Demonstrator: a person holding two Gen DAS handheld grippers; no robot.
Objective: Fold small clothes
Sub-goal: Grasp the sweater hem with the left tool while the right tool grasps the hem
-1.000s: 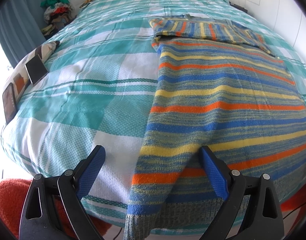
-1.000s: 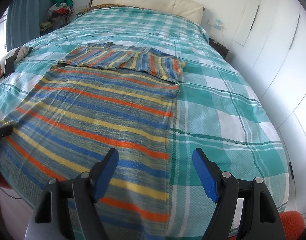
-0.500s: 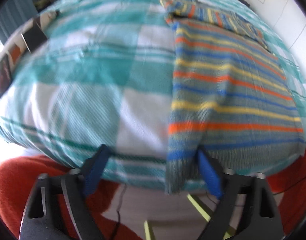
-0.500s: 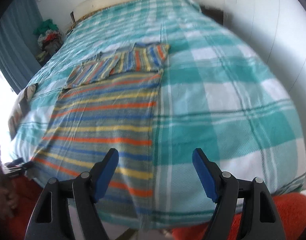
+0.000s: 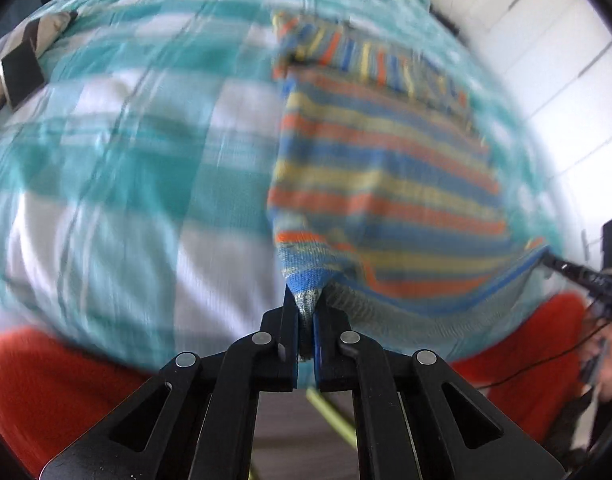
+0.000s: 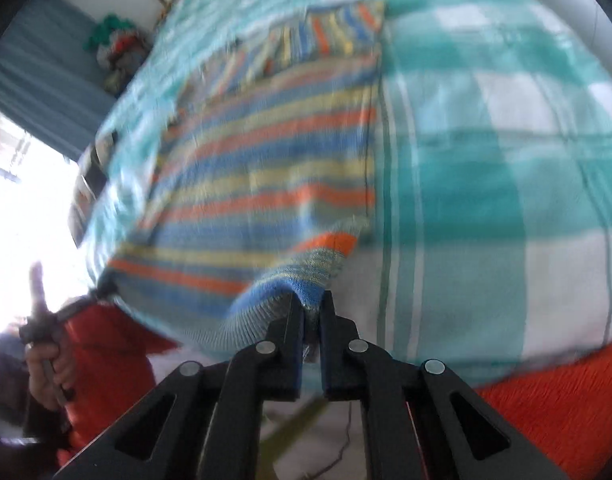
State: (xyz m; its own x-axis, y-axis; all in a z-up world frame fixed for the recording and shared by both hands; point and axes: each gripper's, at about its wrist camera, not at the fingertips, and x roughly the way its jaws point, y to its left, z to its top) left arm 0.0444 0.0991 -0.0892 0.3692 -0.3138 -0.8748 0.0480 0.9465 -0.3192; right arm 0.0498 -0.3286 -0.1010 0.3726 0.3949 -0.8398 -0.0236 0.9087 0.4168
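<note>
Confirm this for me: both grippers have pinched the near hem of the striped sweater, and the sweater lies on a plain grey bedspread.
Not quite. The bedspread is teal-and-white checked, not plain grey, as both wrist views show. The rest holds: the left gripper and the right gripper are each shut on a near corner of the striped sweater.

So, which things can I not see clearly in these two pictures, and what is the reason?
- Left wrist view: the striped sweater and the plaid bedspread are smeared by motion blur, so the knit detail is lost.
- Left wrist view: the sweater corner inside the left gripper is hidden by the fingers.
- Right wrist view: the corner in the right gripper is likewise hidden.
- Right wrist view: window glare washes out the left edge.
</note>
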